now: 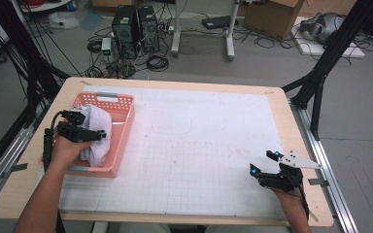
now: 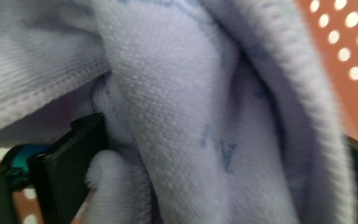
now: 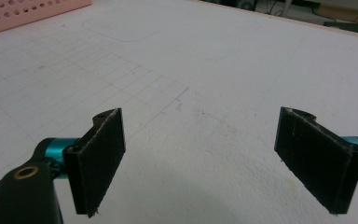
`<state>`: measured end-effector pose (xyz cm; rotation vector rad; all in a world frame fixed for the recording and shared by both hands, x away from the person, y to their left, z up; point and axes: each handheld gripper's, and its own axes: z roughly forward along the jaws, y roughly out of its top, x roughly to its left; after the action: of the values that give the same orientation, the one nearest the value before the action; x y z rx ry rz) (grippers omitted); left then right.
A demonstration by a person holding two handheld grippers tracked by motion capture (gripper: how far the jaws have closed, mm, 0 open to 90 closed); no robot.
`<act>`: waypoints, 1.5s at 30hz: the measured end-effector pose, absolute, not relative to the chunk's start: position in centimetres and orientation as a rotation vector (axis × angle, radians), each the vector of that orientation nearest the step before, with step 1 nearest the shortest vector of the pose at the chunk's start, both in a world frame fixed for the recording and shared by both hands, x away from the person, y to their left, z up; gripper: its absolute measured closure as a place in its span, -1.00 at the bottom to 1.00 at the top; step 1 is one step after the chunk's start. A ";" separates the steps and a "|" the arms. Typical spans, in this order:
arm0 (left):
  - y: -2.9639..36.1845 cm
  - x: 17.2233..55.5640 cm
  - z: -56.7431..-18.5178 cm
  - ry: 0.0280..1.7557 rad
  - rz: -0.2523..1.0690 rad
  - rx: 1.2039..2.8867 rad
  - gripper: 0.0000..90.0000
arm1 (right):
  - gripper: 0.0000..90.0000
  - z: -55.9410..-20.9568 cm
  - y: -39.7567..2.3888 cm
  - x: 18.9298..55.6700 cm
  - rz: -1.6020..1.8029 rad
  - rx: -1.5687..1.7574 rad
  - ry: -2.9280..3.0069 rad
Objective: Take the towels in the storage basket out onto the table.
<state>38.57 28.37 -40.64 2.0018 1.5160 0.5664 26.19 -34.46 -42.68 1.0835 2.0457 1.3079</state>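
A pink plastic basket (image 1: 122, 141) stands at the table's left and holds a bunched white towel (image 1: 97, 145). My left gripper (image 1: 91, 127) reaches into the basket over the towel. In the left gripper view the pale towel (image 2: 177, 93) bulges between the two black jaws, which stand wide apart on either side of it; the perforated basket wall (image 2: 354, 51) shows behind. My left gripper (image 2: 214, 177) is open around the cloth. Over the bare mat at the table's right front, my right gripper (image 1: 262, 161) (image 3: 200, 163) is open with nothing between its jaws.
A white gridded mat (image 1: 199, 145) covers the wooden table (image 1: 291, 126). The basket's corner (image 3: 28, 14) lies far off in the right gripper view. Beyond the table, the floor holds computer towers (image 1: 135, 29), cables, a cardboard box (image 1: 272, 17) and black frame legs (image 1: 320, 77).
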 end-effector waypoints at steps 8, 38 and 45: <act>27.9 39.1 -41.6 1.540 0.624 2.059 -0.96 | -0.67 -42.8 -34.5 26.2 1.313 1.093 2.048; 29.6 35.8 -38.0 1.251 0.687 1.643 0.25 | -0.67 -42.6 -34.7 25.9 1.320 1.109 2.034; 29.5 34.2 -36.3 1.090 0.705 1.500 0.24 | -0.67 -42.6 -34.6 25.9 1.322 1.110 2.035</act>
<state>34.15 29.55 -36.28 1.4998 1.0903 0.7055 25.91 -34.58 -42.55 1.1100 2.0354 1.3216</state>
